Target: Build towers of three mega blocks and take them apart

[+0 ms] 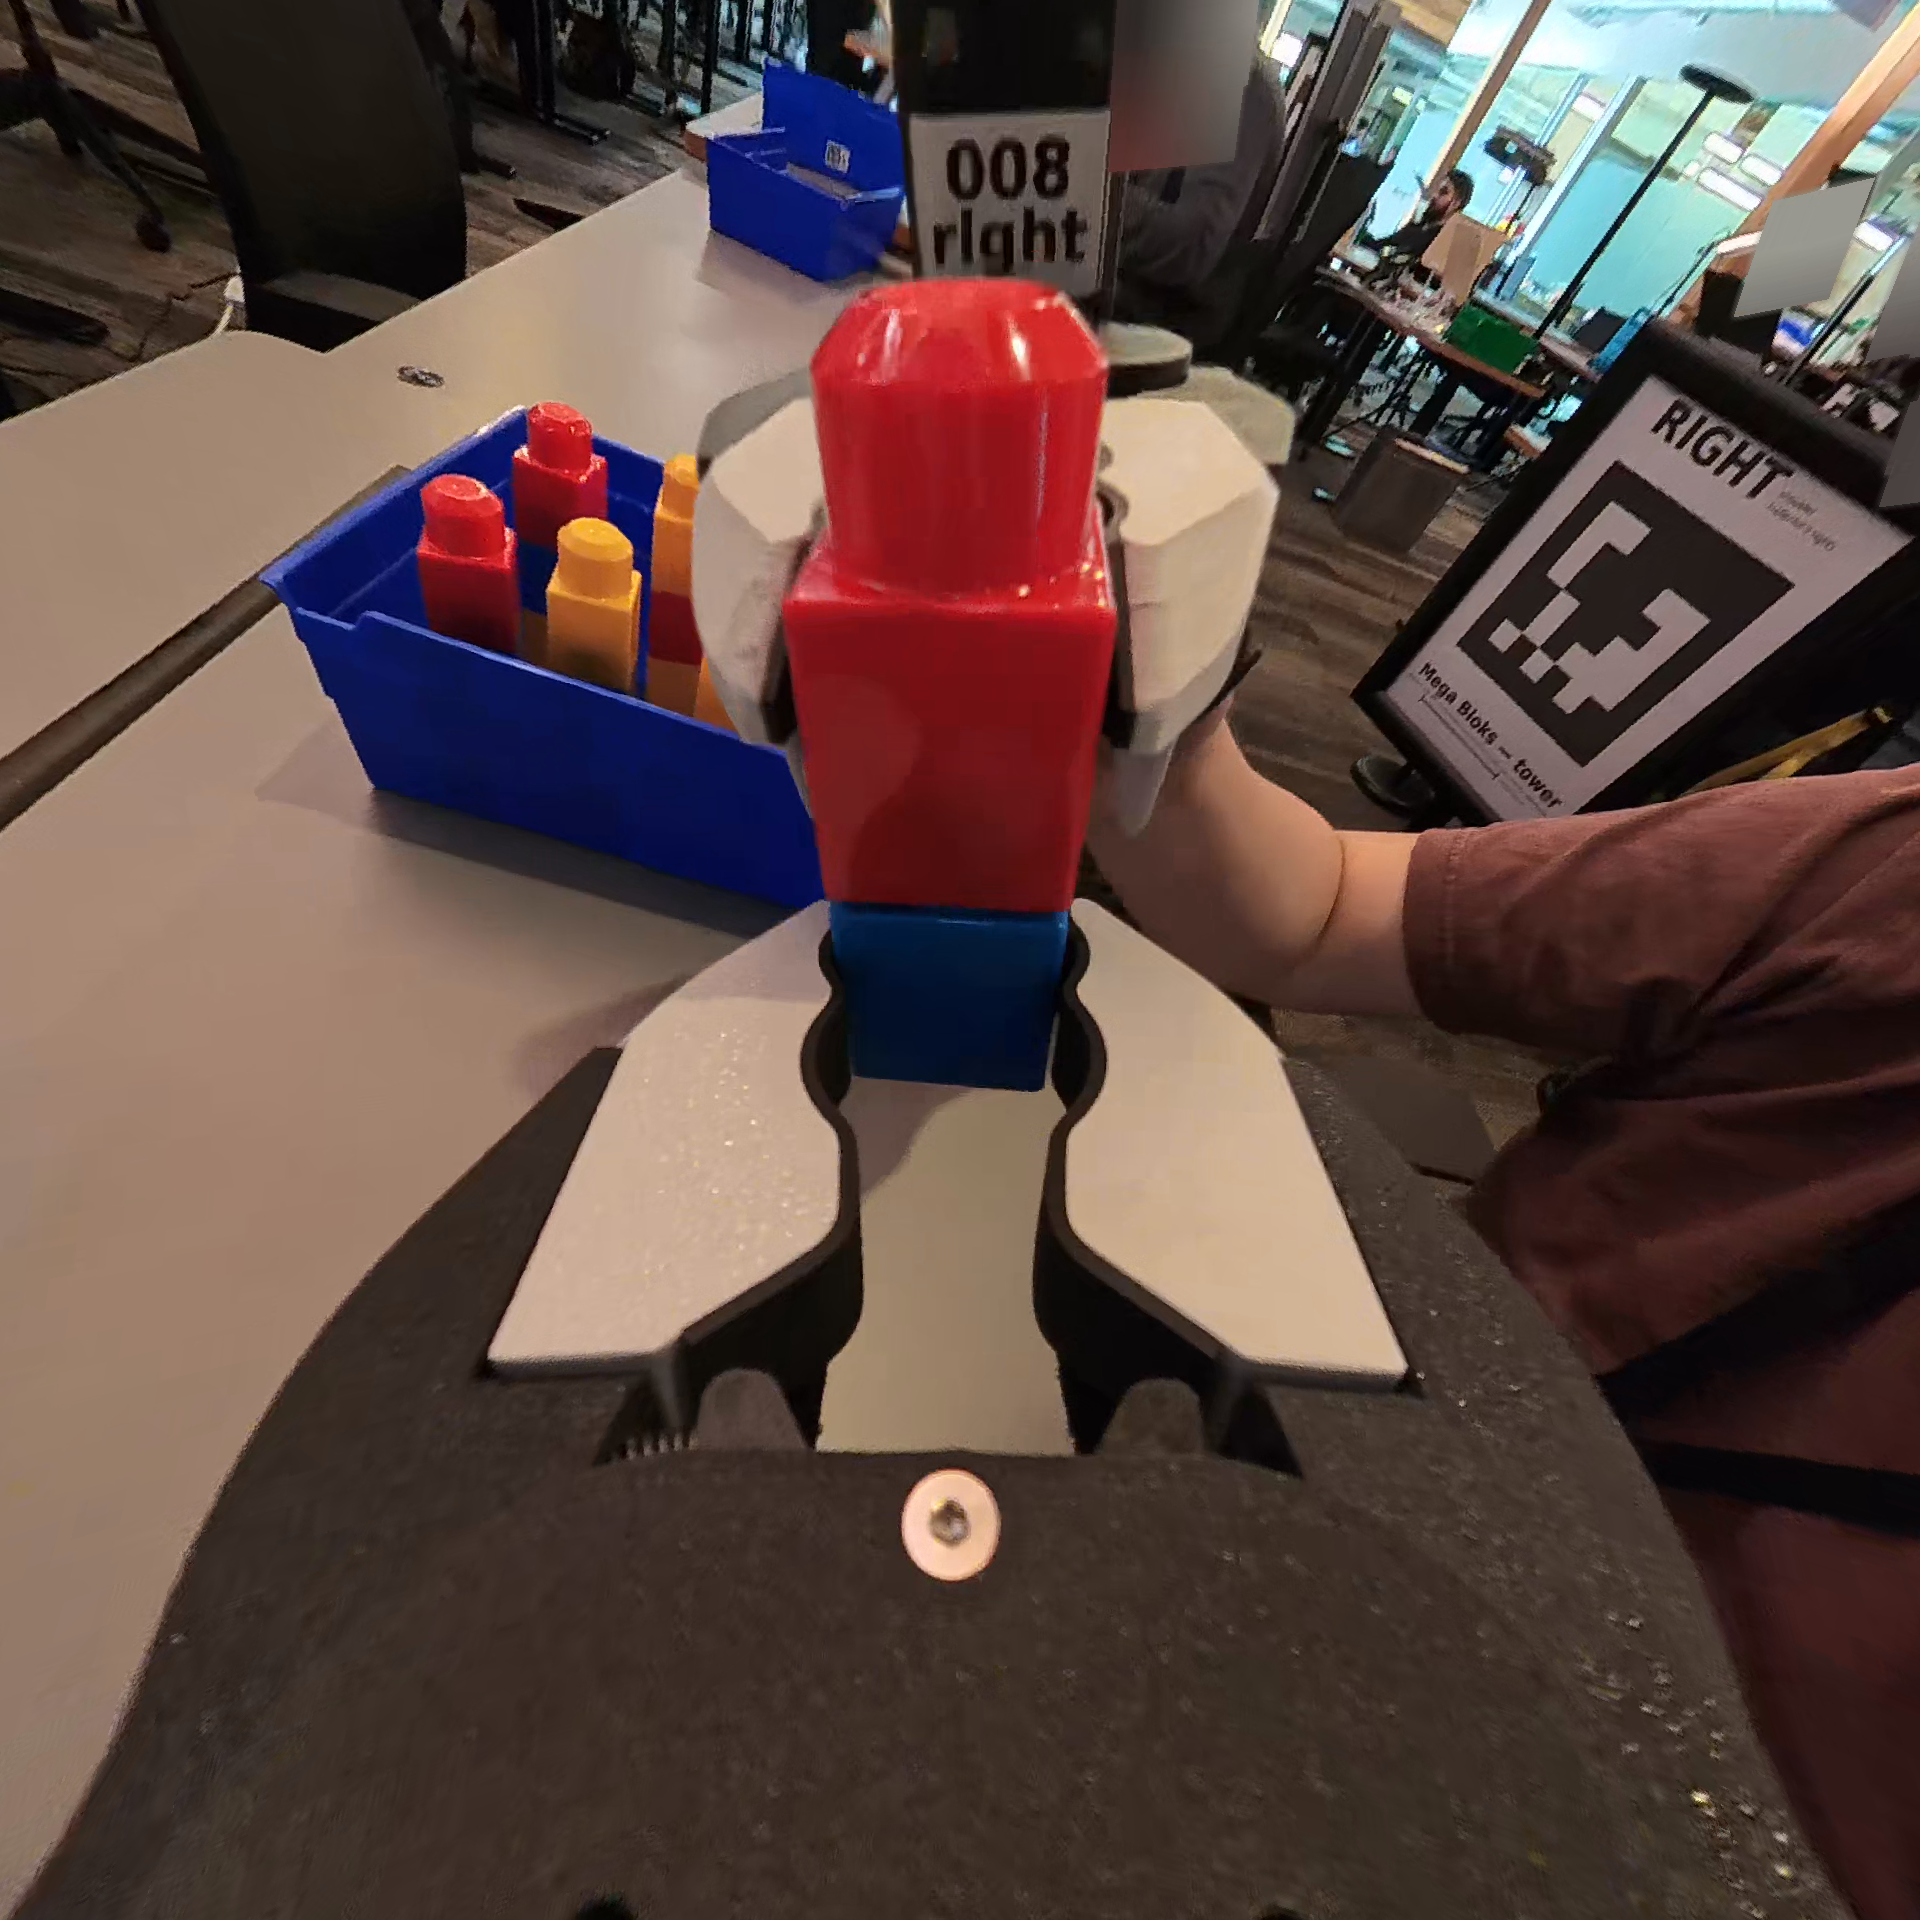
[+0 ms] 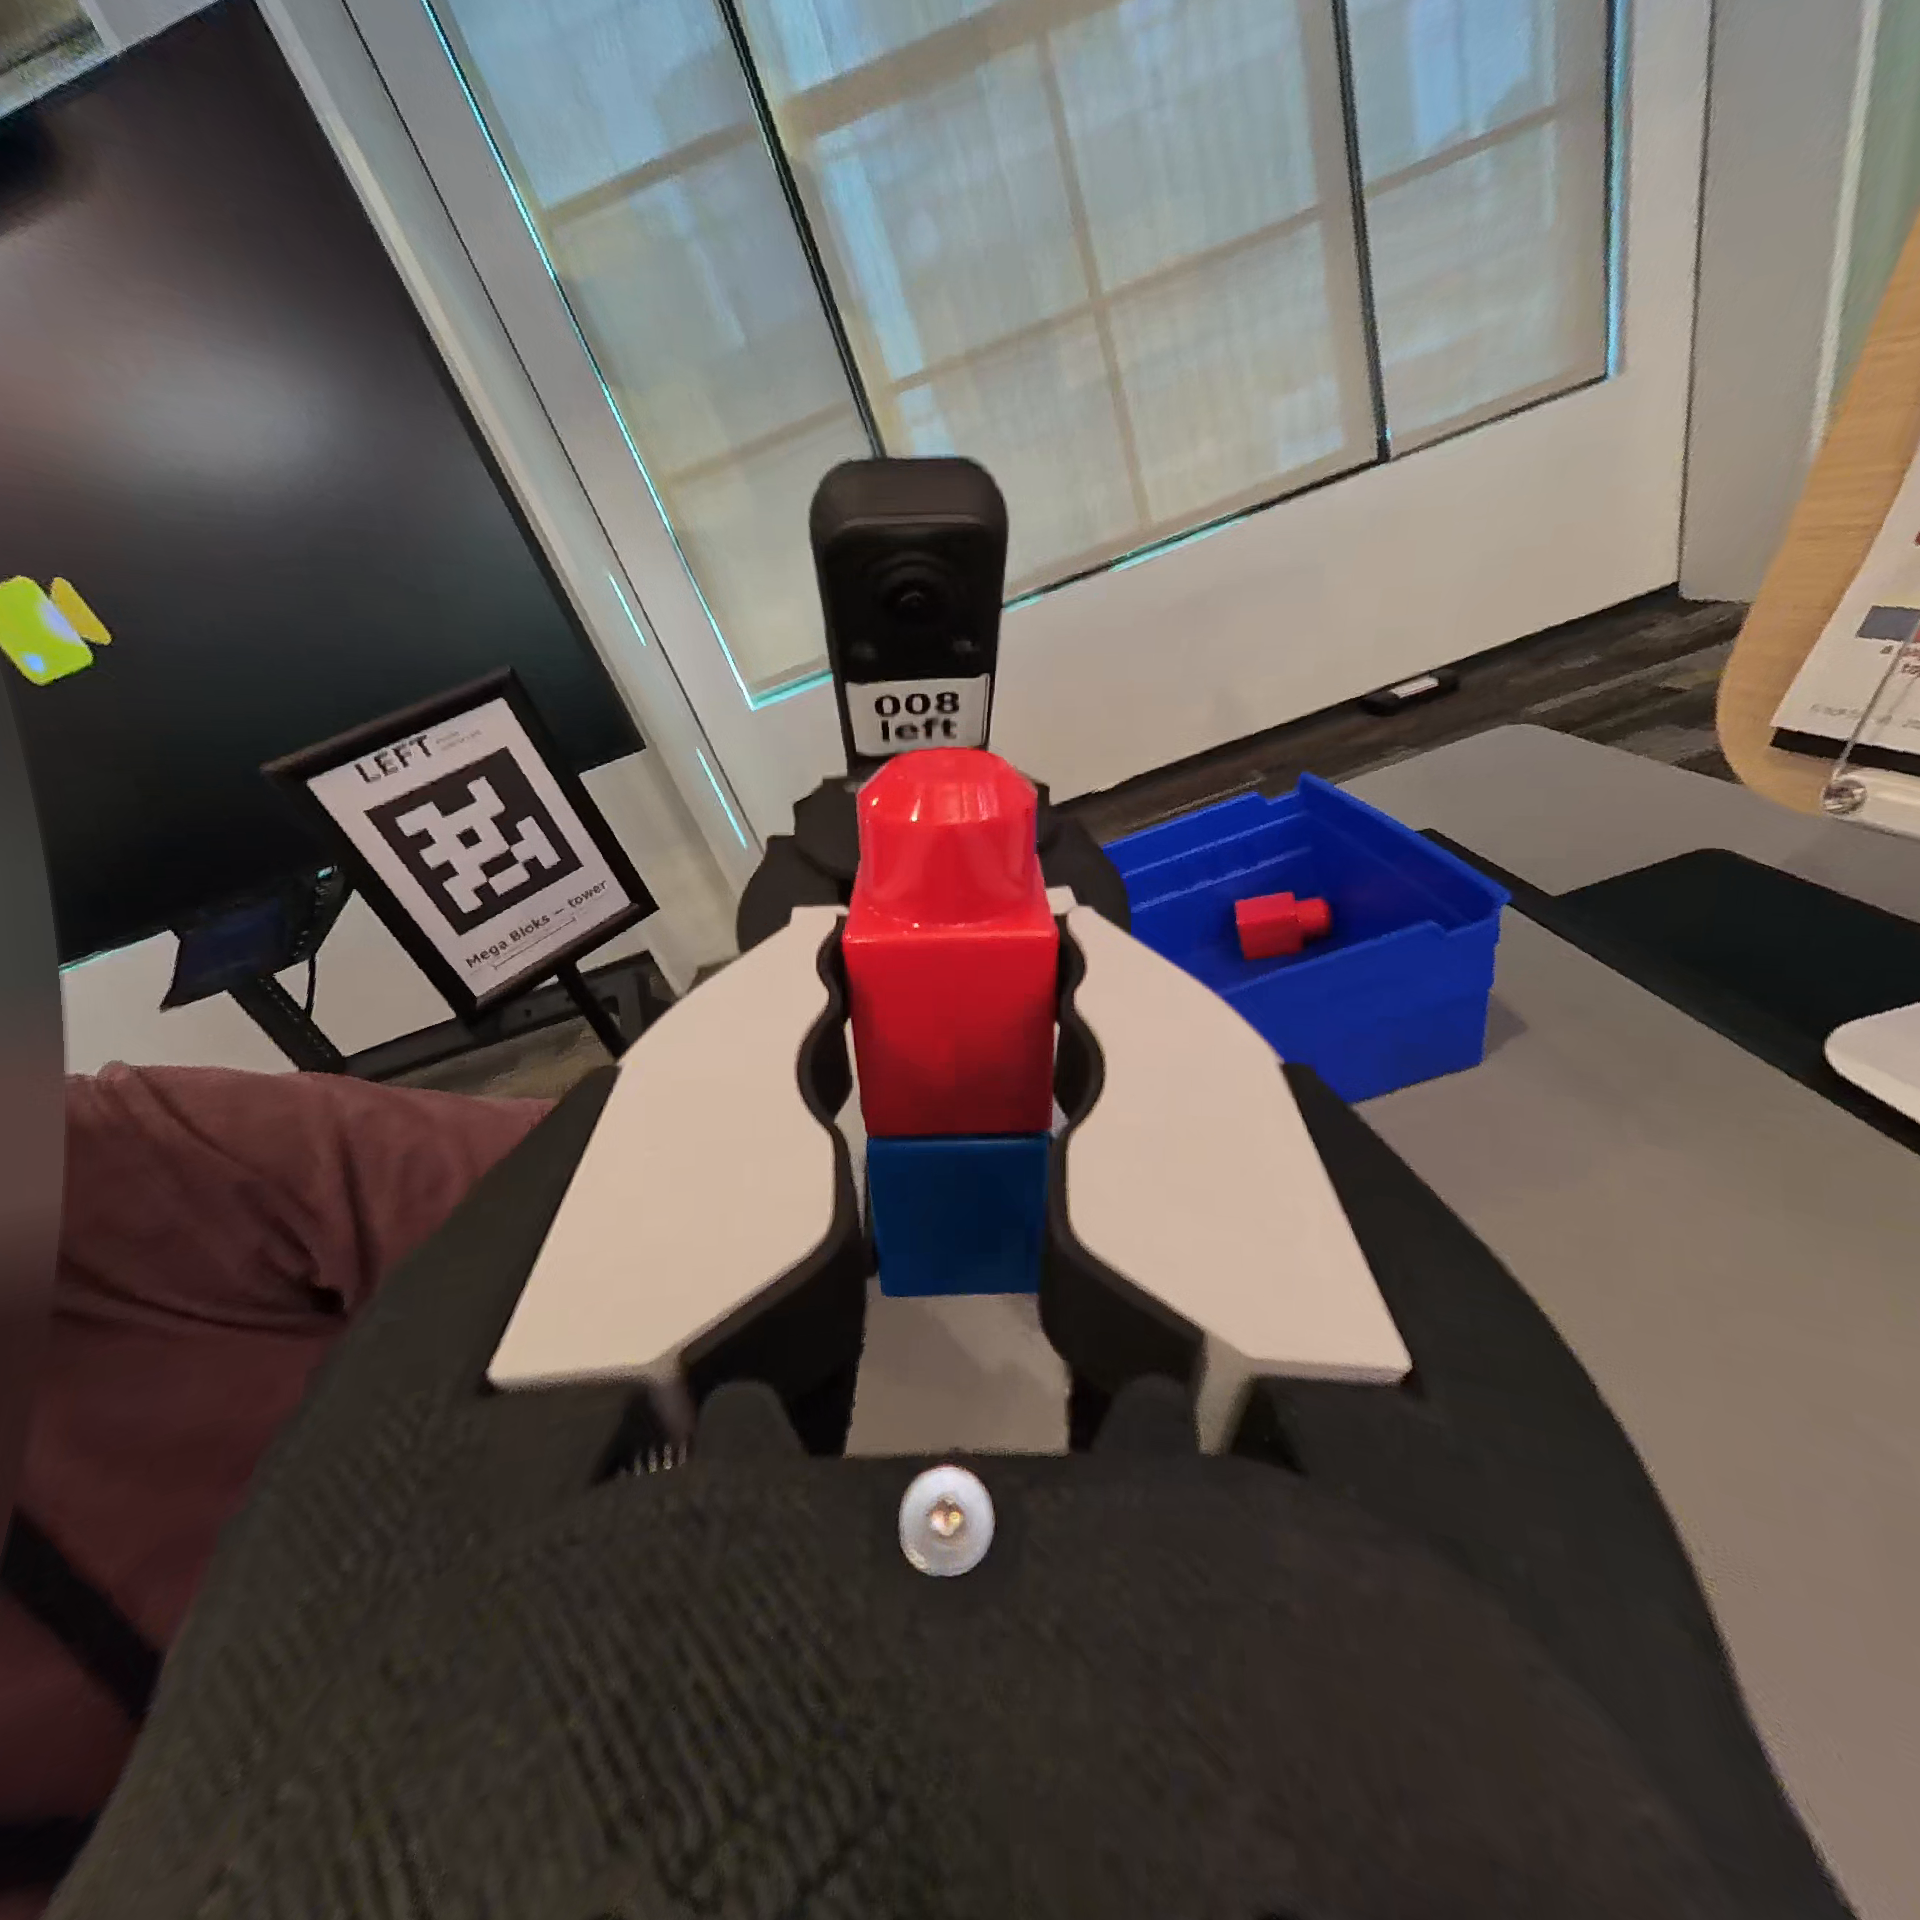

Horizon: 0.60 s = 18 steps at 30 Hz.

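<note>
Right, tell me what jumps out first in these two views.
A red block stacked on a blue block fills the centre of both views, held above the grey table between two facing grippers: the left hand-held gripper clamps the blue one, the right hand-held gripper the red. Next, a blue bin of red and yellow towers behind.

the left gripper (image 1: 948,997) and right gripper (image 2: 951,1023) face each other, jaws partly apart. the left one's pads press a blue block (image 1: 948,992); the right one's press the red block (image 2: 951,1018) stacked on it. a bare forearm (image 1: 1247,883) runs behind the right gripper.
</note>
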{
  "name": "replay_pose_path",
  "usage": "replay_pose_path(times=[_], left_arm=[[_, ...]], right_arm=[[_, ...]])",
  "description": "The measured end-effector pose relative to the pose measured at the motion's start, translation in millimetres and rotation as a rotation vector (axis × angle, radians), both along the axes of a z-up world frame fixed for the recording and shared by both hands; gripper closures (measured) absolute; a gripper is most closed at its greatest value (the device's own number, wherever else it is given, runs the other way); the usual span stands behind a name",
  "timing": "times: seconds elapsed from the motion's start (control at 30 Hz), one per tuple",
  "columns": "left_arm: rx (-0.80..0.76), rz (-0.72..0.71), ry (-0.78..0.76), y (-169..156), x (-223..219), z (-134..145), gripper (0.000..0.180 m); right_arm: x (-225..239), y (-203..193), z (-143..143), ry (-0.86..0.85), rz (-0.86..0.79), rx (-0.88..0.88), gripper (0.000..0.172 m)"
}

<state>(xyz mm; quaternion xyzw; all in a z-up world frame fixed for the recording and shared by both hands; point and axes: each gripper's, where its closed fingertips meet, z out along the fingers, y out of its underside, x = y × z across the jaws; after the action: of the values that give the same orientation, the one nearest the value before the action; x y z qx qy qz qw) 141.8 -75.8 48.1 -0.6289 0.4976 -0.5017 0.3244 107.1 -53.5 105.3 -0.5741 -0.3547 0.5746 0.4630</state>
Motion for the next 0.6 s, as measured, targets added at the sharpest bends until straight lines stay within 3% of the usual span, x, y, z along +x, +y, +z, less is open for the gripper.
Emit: replay_pose_path(times=[0.23,0.6], left_arm=[[-0.018,-0.057,0.069,-8.2,1.9,-10.7,0.145],[-0.001,-0.051,0.142,-7.3,2.0,-20.8,0.145]], right_arm=[[4.1,-8.5,-15.6,-0.134,0.082,-0.027,0.135],[5.1,-10.9,-28.1,-0.253,0.076,0.052,0.135]])
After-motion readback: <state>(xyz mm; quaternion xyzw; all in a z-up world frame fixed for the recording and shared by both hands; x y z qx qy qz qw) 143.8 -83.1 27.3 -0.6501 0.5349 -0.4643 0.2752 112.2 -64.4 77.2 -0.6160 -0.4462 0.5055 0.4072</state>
